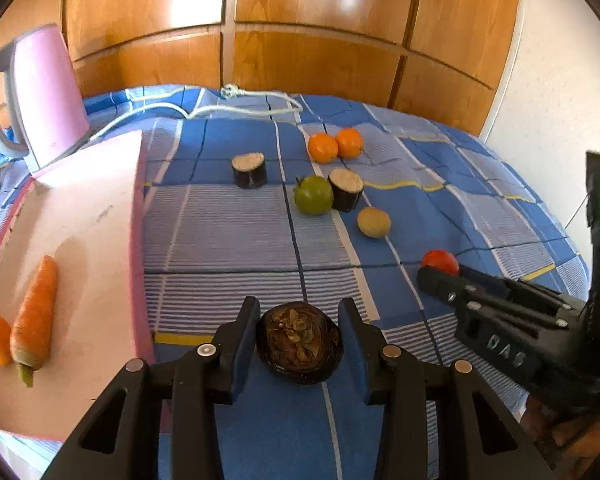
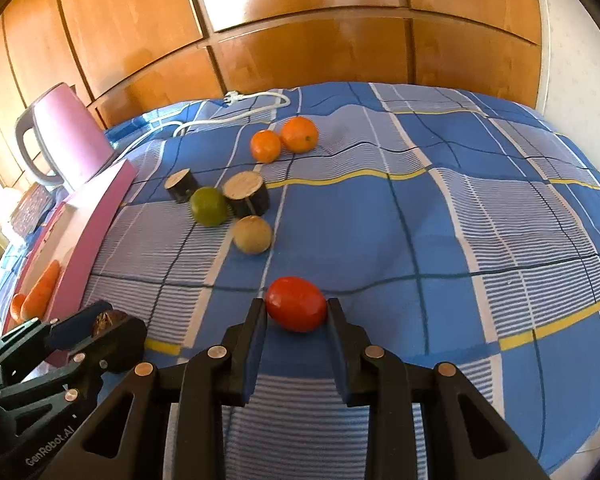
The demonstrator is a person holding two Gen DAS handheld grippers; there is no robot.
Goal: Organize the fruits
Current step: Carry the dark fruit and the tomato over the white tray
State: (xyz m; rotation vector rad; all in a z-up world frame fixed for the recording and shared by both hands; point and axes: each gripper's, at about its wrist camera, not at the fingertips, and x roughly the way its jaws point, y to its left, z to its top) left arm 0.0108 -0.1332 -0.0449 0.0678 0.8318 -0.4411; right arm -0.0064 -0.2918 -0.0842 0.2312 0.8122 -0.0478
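Above the blue plaid bedspread point(image 2: 440, 240), the left gripper point(image 1: 300, 344) clamps a dark, rough-skinned eggplant end point(image 1: 300, 348); the right gripper point(image 2: 297, 310) squeezes a glossy red oval tomato point(image 2: 296, 309) near the cloth's front edge.

A home bedroom: checked bedsheet point(image 2: 440, 220), glossy wooden wardrobe doors point(image 2: 300, 20), pink kettle point(image 1: 48, 92).
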